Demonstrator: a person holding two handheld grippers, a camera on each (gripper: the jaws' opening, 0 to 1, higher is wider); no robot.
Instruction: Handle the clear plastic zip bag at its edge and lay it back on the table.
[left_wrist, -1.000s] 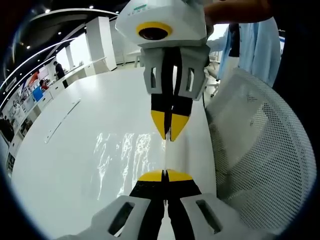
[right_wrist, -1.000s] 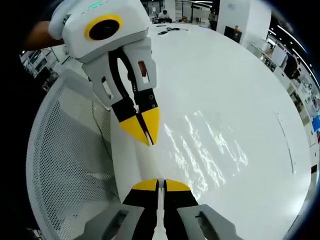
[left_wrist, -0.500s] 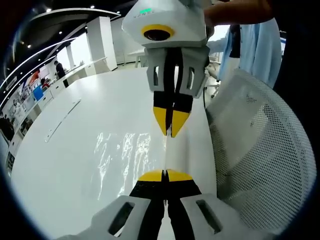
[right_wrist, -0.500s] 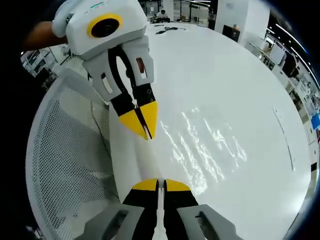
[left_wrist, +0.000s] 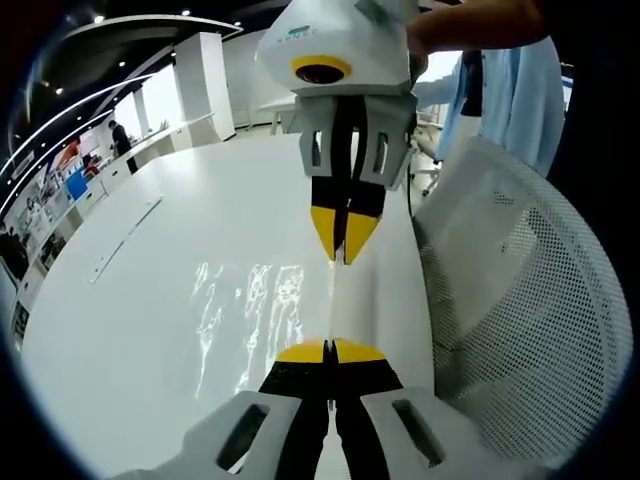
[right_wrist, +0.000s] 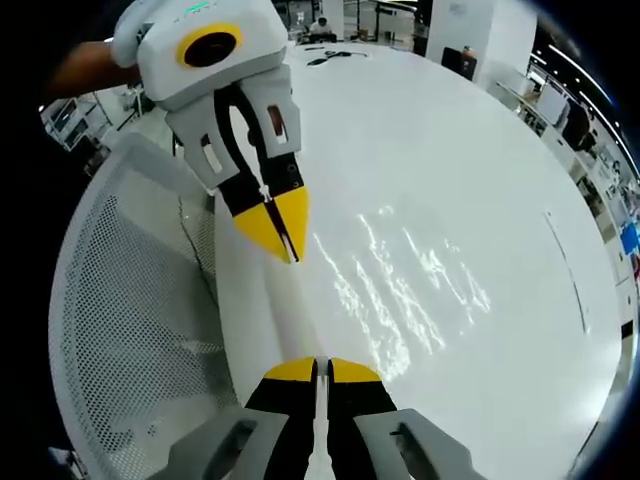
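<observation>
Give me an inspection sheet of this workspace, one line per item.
Surface: white table, glossy.
Job's things: clear plastic zip bag, stretched by one edge between both claws, its sheet glinting above the table.
Clutter: nothing seen near the bag; small dark items at the far end.
Grippers: left claw and right claw both shut on the bag's edge.
Cables: thin cable at the table's edge.
Surroundings: white mesh chair; open office, people distant.
</observation>
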